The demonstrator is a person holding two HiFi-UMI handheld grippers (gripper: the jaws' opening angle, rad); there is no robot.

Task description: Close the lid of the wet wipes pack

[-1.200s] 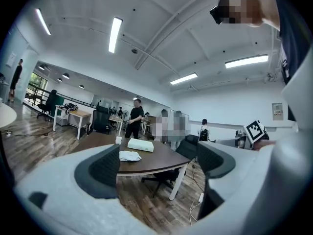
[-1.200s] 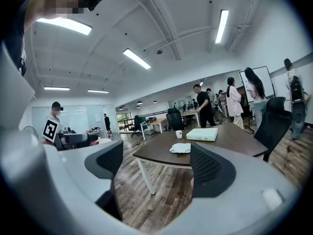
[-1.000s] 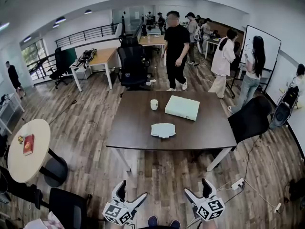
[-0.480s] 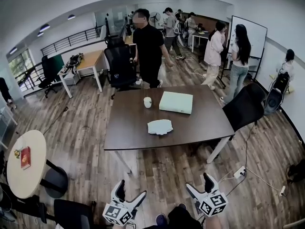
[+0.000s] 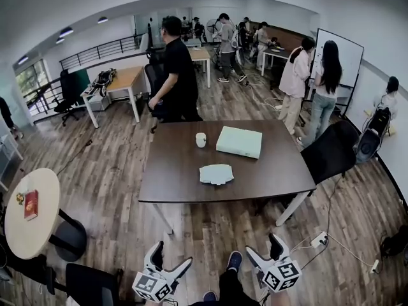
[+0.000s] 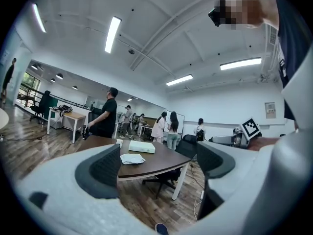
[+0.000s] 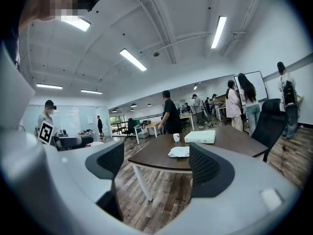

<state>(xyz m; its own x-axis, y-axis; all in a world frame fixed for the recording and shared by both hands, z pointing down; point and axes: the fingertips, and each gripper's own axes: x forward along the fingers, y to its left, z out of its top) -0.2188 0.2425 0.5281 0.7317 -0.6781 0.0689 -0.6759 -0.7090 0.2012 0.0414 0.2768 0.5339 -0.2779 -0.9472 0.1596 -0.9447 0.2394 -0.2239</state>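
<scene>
Surface: dark table (image 5: 172, 183), far ahead; wet wipes pack (image 5: 217, 174) near its front edge.
Room: open office, people standing beyond.
Tongs: left gripper (image 5: 171, 257) and right gripper (image 5: 262, 247) spread, empty.
Unclear: the pack's lid, too small.

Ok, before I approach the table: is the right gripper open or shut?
Open. In its own view the right gripper holds its fingers apart, nothing between them, only the table beyond.

White cup (image 5: 201, 139) near pale box (image 5: 239, 141) on dark table (image 5: 172, 177), black chair (image 5: 328, 155) alongside
</scene>
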